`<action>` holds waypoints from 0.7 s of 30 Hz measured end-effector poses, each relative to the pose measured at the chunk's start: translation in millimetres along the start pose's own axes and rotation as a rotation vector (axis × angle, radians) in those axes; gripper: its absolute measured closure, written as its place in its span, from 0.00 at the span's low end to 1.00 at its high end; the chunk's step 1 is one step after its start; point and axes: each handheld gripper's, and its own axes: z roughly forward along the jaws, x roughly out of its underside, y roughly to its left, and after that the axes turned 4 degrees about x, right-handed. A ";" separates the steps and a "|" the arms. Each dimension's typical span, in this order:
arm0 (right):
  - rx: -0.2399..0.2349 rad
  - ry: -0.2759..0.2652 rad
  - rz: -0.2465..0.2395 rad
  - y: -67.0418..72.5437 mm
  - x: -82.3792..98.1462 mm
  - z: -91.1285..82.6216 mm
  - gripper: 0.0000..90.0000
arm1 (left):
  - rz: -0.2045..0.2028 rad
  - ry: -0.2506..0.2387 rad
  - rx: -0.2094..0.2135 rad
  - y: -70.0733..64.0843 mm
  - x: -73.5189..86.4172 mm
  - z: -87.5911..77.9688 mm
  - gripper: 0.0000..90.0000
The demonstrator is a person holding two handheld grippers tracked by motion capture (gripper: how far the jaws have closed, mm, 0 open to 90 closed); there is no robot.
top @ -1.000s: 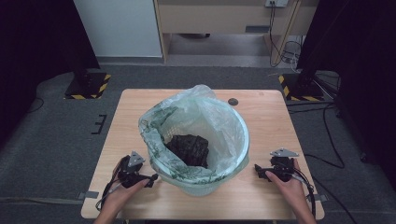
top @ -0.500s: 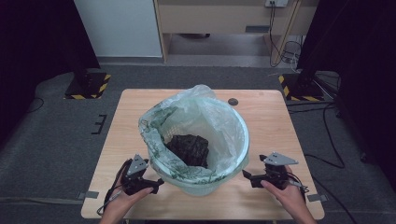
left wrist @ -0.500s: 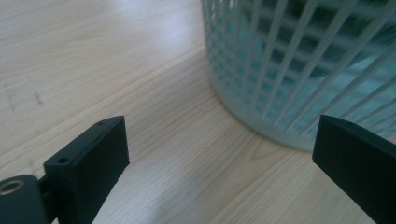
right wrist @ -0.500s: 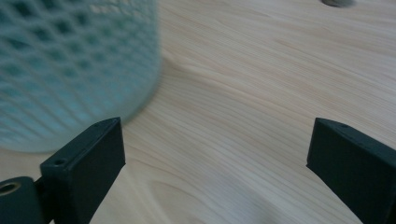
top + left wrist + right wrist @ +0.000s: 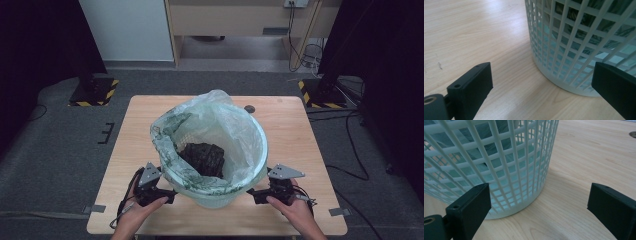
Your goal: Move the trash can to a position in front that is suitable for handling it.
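Currently the white lattice basket [image 5: 220, 192] stands upright near the middle of the wooden counter [image 5: 295, 130], slightly toward its 6 o'clock edge. A pale green plastic liner [image 5: 225, 120] is folded over its rim, and a dark crumpled lump [image 5: 202, 157] lies inside at the bottom.

Left claw [image 5: 167, 196]: at about 8 o'clock of the basket, low by the counter, just beside the basket wall. Jaws stand wide apart, holding nothing. In the left gripper view the basket foot [image 5: 574, 85] sits ahead between the two jaws, nearer the right one; contact cannot be confirmed.

Right claw [image 5: 252, 194]: at about 4 o'clock of the basket, also low and just beside the wall. Jaws wide apart, nothing between them but the basket's lower curve [image 5: 509, 202], nearer the left jaw.

A small dark round disc [image 5: 249, 108] lies on the counter at 12 o'clock of the basket, apart from it.
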 end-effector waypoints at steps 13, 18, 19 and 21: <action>0.084 -0.016 0.059 -15.2 -6.8 8.8 0.06 | -0.057 0.001 -0.010 16.7 -15.5 28.3 0.05; 0.112 -0.006 0.057 -22.3 -11.3 10.9 0.07 | -0.058 0.007 -0.015 19.0 -23.5 38.4 0.05; 0.132 -0.007 0.049 -26.0 -12.7 10.4 0.07 | -0.055 0.010 -0.019 18.3 -27.6 43.6 0.06; 0.148 -0.004 0.054 -30.3 -13.4 9.6 0.07 | -0.052 0.008 -0.023 16.4 -30.2 47.9 0.07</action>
